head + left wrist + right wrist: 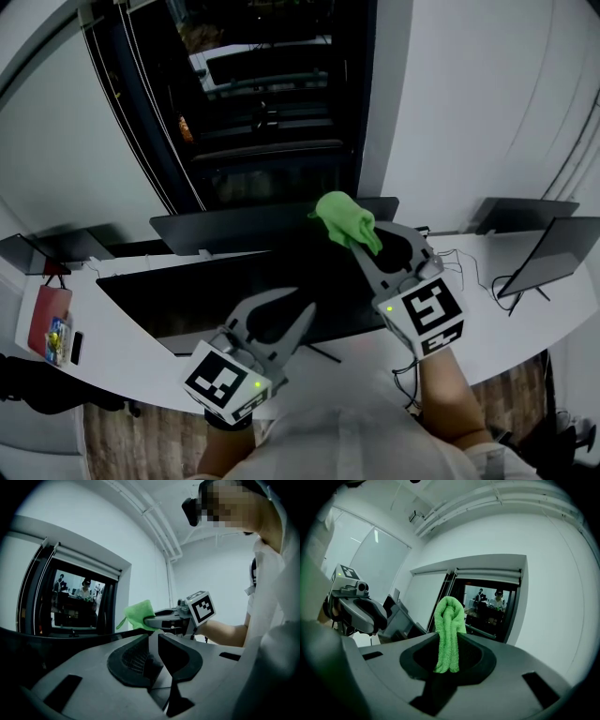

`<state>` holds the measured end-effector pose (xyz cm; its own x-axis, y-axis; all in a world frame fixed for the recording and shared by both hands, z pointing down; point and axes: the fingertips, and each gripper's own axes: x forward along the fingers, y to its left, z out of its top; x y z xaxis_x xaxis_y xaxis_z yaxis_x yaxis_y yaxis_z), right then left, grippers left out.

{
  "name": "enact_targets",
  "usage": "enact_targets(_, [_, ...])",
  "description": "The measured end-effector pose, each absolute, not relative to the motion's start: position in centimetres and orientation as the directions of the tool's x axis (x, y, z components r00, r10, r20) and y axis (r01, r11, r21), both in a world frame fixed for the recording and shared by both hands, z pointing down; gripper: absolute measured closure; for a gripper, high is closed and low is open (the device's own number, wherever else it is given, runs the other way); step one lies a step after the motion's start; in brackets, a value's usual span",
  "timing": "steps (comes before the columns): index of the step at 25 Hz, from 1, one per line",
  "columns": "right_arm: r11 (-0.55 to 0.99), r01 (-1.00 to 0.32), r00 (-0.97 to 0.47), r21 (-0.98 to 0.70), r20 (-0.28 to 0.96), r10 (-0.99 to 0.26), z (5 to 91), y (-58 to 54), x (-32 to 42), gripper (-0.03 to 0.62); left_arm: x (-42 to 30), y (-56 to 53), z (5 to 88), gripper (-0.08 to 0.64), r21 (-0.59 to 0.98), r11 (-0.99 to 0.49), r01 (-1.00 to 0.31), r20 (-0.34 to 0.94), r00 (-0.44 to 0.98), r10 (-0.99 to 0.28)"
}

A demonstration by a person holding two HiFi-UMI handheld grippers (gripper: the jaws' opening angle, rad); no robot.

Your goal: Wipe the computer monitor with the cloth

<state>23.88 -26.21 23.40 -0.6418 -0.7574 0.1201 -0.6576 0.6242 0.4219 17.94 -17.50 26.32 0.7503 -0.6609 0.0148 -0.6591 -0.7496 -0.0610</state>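
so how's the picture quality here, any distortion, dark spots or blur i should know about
Head view: strong fisheye bends the walls, and the monitor reads as a dark slab without detail. Left gripper view: dim, with black vignetted corners and a mosaic patch at the top. Right gripper view: the green cloth is sharp and bright, while the edges darken.

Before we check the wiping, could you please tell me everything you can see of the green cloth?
The green cloth looks like soft terry, bunched into a thick fold. The right gripper is shut on one end of it, and the looped end sticks out past the jaws, near the top edge of the monitor. Whether it touches the screen cannot be told.
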Motion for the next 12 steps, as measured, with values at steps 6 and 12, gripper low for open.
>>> enact_targets(6, [0.610, -0.680, -0.627, 0.406, 0.108, -0.771, 23.2, -26.8, 27.7, 0.520, 21.1, -17.7, 26.3, 0.491, -0.060, -0.750, -0.659, 0.017, 0.751, -0.661])
enact_targets(12, [0.588, -0.715, -0.601, 0.377, 0.098, -0.793, 23.4, -27.2, 29.9, 0.520, 22.1, -17.7, 26.7, 0.511, -0.059, -0.750, -0.658, 0.021, 0.751, -0.660])
